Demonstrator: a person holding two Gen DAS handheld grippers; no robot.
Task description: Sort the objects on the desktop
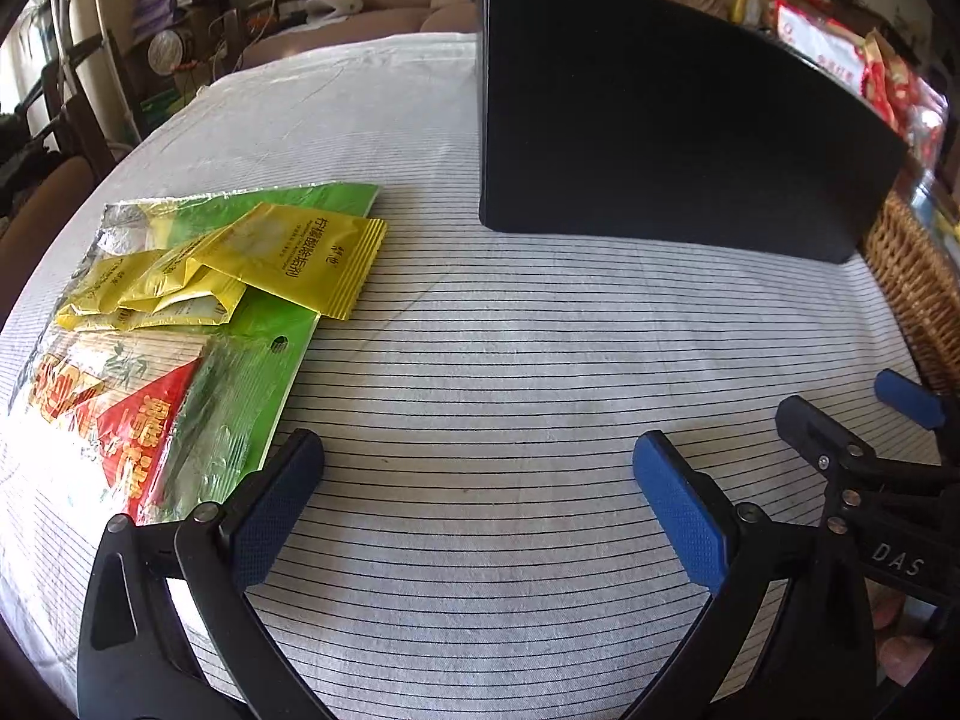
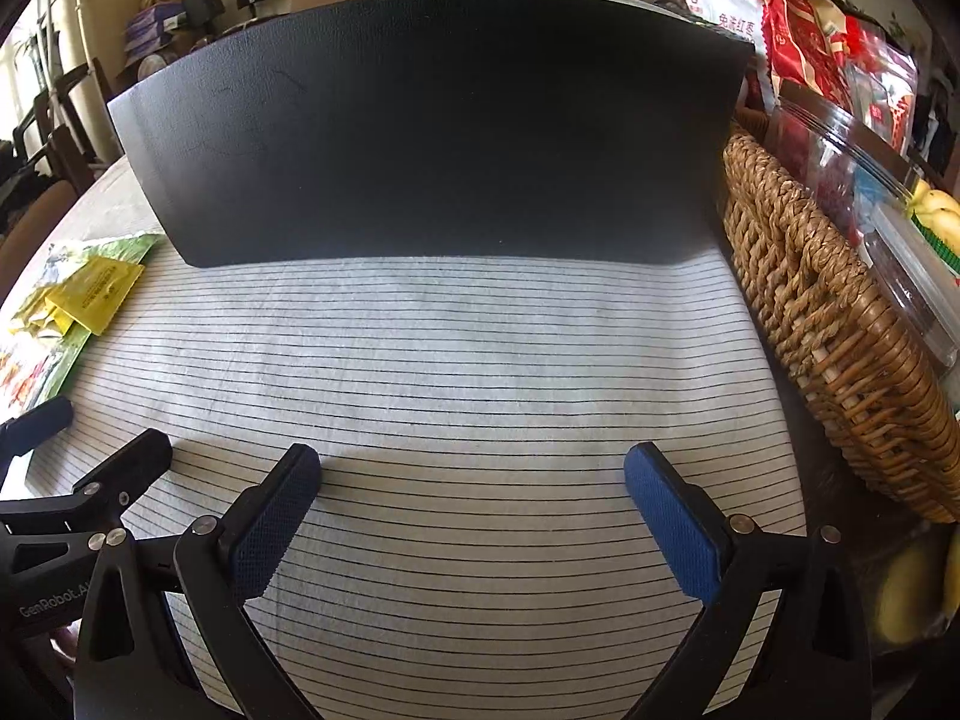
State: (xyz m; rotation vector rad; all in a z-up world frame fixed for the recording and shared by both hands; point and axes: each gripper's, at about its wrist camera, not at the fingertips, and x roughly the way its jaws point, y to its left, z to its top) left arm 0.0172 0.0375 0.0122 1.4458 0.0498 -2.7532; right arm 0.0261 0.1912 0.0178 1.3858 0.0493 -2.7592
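Several yellow sachets (image 1: pixel 282 258) lie on a green plastic packet (image 1: pixel 240 372) at the left of the striped tablecloth; the sachets (image 2: pixel 90 294) also show far left in the right wrist view. A tall black box (image 1: pixel 660 120) stands at the back of the cloth, and it (image 2: pixel 432 132) fills the right wrist view. My left gripper (image 1: pixel 477 492) is open over bare cloth, its left finger beside the packet's corner. My right gripper (image 2: pixel 471 504) is open too, low over the cloth, with nothing between its fingers.
A woven wicker basket (image 2: pixel 840 330) holding clear packets stands at the right edge. Red snack bags (image 2: pixel 804 42) pile up behind it. Yellow fruit (image 2: pixel 906 588) lies near the right front. Chairs and a sofa stand beyond the table.
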